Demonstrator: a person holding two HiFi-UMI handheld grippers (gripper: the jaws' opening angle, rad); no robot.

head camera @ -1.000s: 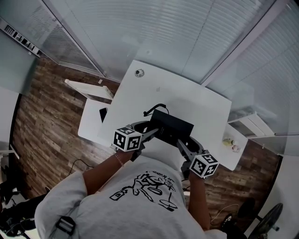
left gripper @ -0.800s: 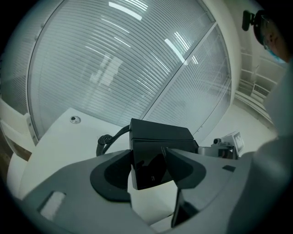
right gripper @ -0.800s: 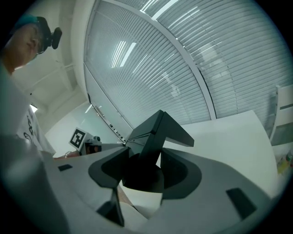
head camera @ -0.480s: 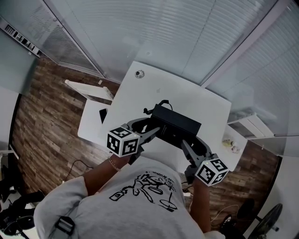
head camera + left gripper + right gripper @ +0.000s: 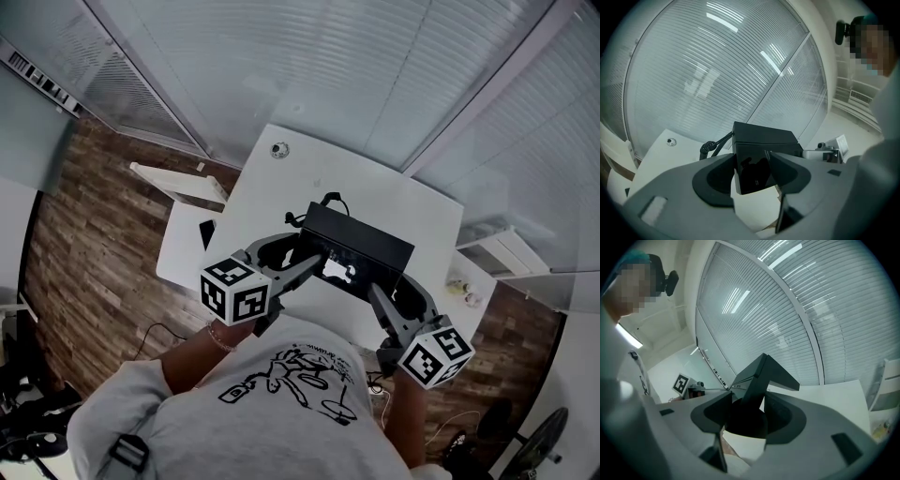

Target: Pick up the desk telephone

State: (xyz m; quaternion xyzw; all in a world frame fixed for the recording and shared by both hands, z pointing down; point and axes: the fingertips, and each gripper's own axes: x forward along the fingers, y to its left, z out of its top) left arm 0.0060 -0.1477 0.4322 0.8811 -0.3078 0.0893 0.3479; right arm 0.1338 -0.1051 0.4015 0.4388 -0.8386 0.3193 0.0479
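Note:
The desk telephone (image 5: 361, 246) is a black box held off the white table (image 5: 281, 187), tilted so a white label on its underside shows. My left gripper (image 5: 305, 258) is shut on its left end and my right gripper (image 5: 382, 289) is shut on its right end. In the left gripper view the telephone (image 5: 761, 140) sits between the jaws of the left gripper (image 5: 752, 161), and its black cord (image 5: 710, 147) hangs off the far left corner. In the right gripper view the right gripper (image 5: 747, 406) clamps the telephone (image 5: 764, 376) by an edge.
A small round fitting (image 5: 279, 148) sits near the table's far corner. A lower white side table (image 5: 178, 248) with a dark object stands to the left, and a white shelf (image 5: 469, 281) with small items to the right. Glass walls with blinds close off the far side.
Both grippers have risen with the telephone, which now sits higher and further from the table's near edge. It has tilted, and its underside label has come into sight.

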